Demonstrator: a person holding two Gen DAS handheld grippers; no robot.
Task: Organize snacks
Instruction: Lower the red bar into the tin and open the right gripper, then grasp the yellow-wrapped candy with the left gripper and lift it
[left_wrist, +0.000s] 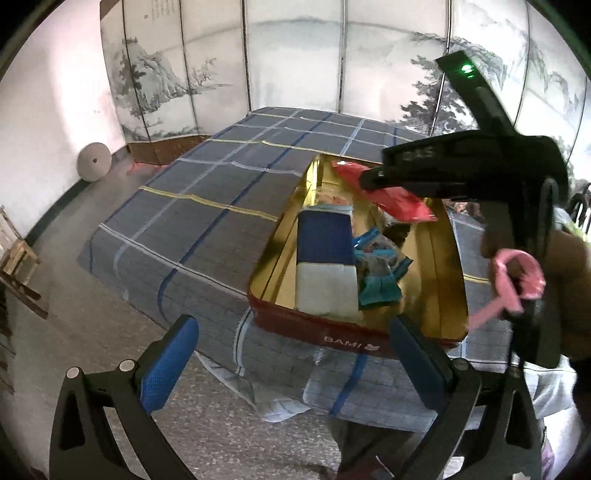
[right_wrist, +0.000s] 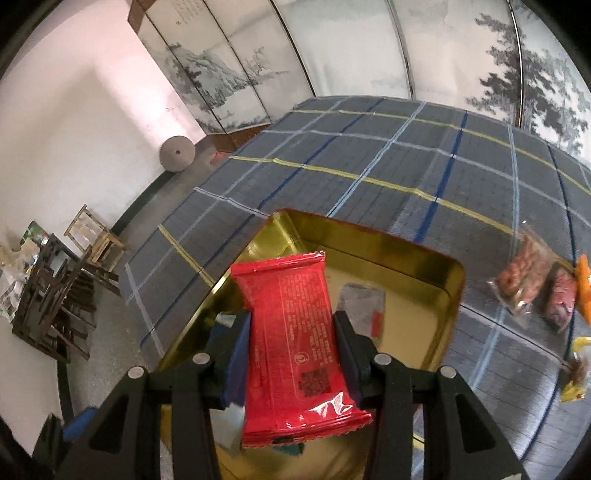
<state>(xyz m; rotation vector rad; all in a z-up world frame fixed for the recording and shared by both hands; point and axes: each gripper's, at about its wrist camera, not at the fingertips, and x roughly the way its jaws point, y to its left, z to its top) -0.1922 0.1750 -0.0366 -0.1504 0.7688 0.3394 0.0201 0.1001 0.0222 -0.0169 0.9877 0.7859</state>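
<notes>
A red snack packet is pinched between the pads of my right gripper, which hangs over the open gold-lined tin. In the left wrist view the same packet shows above the tin's far end, under the right gripper's black body. The tin holds a blue and white pack and a teal wrapped snack. My left gripper stands open near the tin's front red wall, with nothing between its fingers.
The tin rests on a blue plaid cloth over a table. Loose snack bags lie on the cloth to the right of the tin. A painted folding screen stands behind. Stacked wooden stools sit on the floor at left.
</notes>
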